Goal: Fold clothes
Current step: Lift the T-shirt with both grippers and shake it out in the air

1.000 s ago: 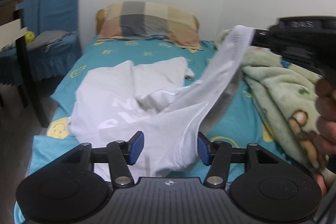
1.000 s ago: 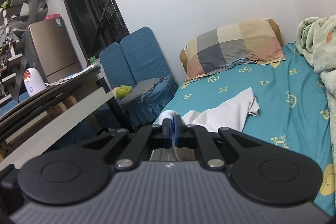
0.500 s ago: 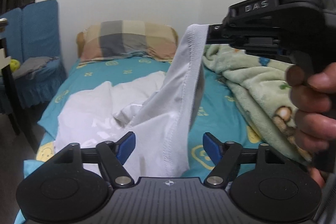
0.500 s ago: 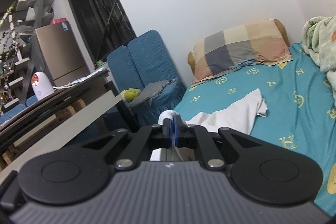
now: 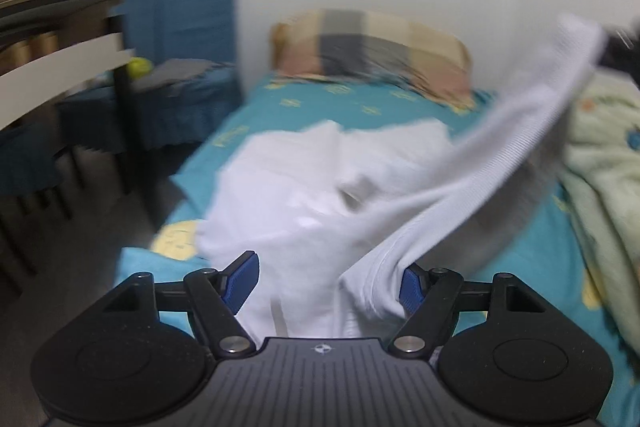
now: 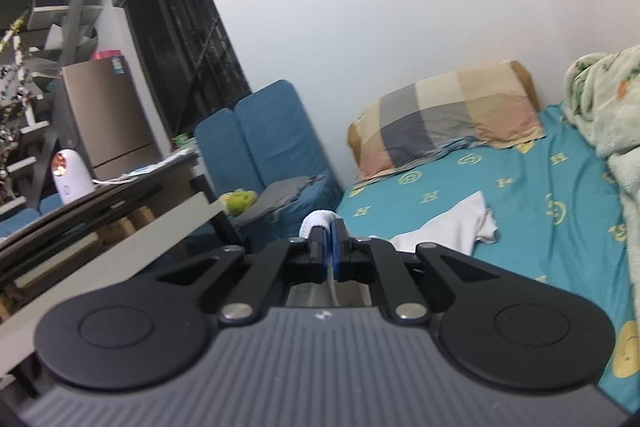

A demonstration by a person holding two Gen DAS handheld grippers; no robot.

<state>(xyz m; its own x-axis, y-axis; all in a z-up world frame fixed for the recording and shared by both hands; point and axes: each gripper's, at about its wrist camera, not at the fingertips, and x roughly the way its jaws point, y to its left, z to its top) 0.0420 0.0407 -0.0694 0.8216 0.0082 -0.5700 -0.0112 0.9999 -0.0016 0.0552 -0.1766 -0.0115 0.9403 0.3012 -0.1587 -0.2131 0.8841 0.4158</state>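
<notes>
A white garment (image 5: 304, 195) lies crumpled on the teal bed sheet (image 5: 304, 103). One edge of it is lifted in a taut band (image 5: 532, 131) up to the right, where my right gripper holds it. My left gripper (image 5: 328, 279) is open, its blue pads (image 5: 242, 277) on either side of the garment's near fold. In the right wrist view my right gripper (image 6: 329, 247) is shut on the white hem (image 6: 318, 218); more of the garment (image 6: 452, 227) lies on the bed below.
A plaid pillow (image 5: 372, 51) sits at the bed's head. A pale green blanket (image 5: 600, 163) is heaped along the right side. A blue chair (image 6: 264, 143) and a desk (image 6: 120, 227) stand left of the bed.
The left wrist view has swung left and blurred with motion. The lifted edge now stretches further up to the right. The right gripper stays shut on the hem.
</notes>
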